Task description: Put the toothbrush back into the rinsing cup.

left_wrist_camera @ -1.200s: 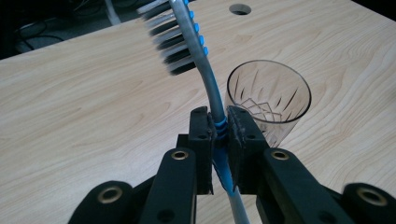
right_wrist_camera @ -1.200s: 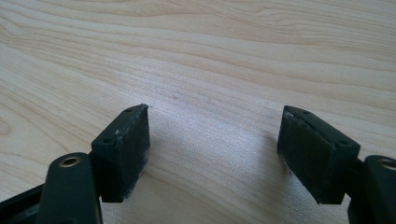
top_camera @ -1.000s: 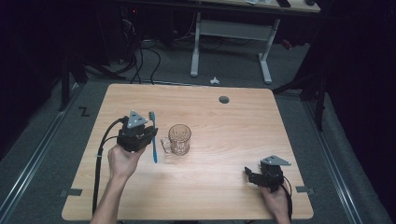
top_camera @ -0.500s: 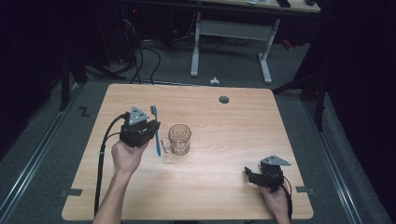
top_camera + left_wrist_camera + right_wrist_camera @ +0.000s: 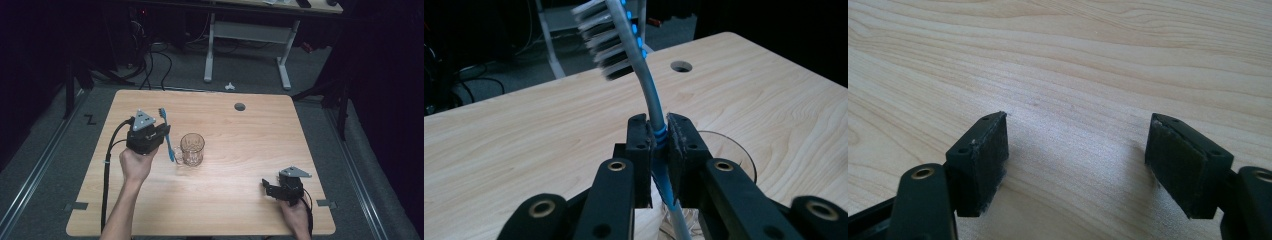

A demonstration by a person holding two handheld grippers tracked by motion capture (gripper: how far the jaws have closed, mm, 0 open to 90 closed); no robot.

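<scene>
The person's left forearm (image 5: 120, 210) reached in from the bottom edge, its hand (image 5: 134, 164) wrapped around the body of the black two-jaw left gripper (image 5: 165, 134). Its jaws stood pressed together, clamped on a thin handle. The right hand (image 5: 295, 216) rested low at the near right, holding the black right gripper (image 5: 1078, 160) with jaws spread wide, nothing between them.

My overhead camera sits above my side and looks forward and down over the whole table (image 5: 235, 135). The camera on my left claw (image 5: 658, 137) looks close along its jaws, across the table toward the far edge, sharing the cable hole (image 5: 240, 106) with the overhead view. My right claw (image 5: 1078, 155) camera looks steeply down, very near the wood.
</scene>
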